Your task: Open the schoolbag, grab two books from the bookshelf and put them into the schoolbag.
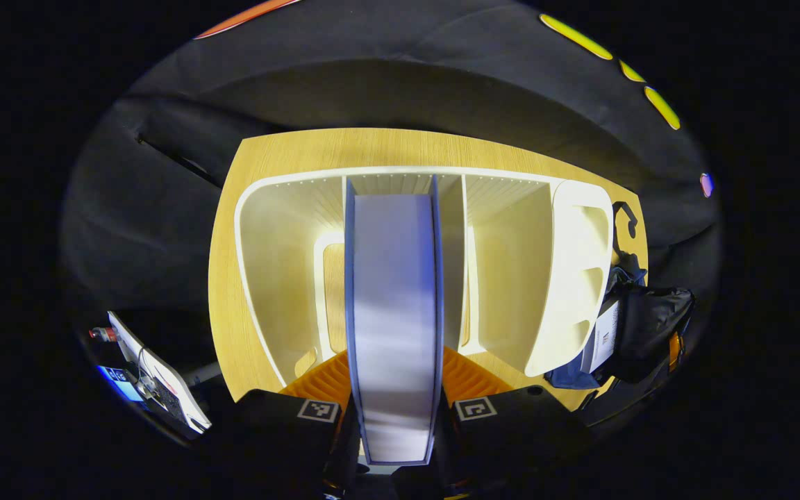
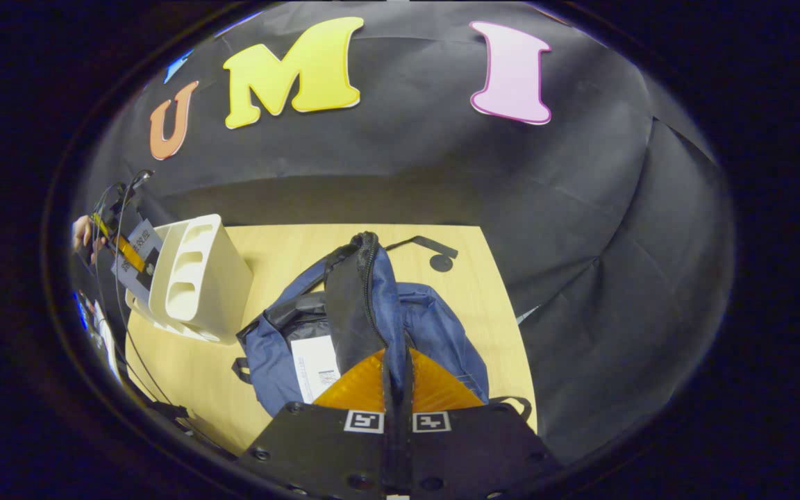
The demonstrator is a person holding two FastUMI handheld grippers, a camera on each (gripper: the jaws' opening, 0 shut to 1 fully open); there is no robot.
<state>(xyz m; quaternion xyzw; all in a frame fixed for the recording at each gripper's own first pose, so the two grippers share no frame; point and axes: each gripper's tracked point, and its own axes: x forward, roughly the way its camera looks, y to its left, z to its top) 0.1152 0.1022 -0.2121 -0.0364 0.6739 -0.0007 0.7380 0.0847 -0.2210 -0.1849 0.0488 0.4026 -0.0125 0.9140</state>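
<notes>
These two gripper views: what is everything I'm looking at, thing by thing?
Bookshelf: one, white, standing on the table; seen from its end in the right gripper view.
Held book: one, pale grey with blue edges, upright between the left claw's fingers in front of the bookshelf.
Book in bag: one, white cover, inside the open schoolbag.
Schoolbag: one, blue with black lining, lying open on the table beside the bookshelf.
Table: one, light wood.
Booth wall: black cloth behind the table.
Left claw: black with orange fingers, gripping the held book.
Right claw: black with orange fingers, pinching the schoolbag's opening edge.
Hand: one, far left in the right gripper view.
</notes>
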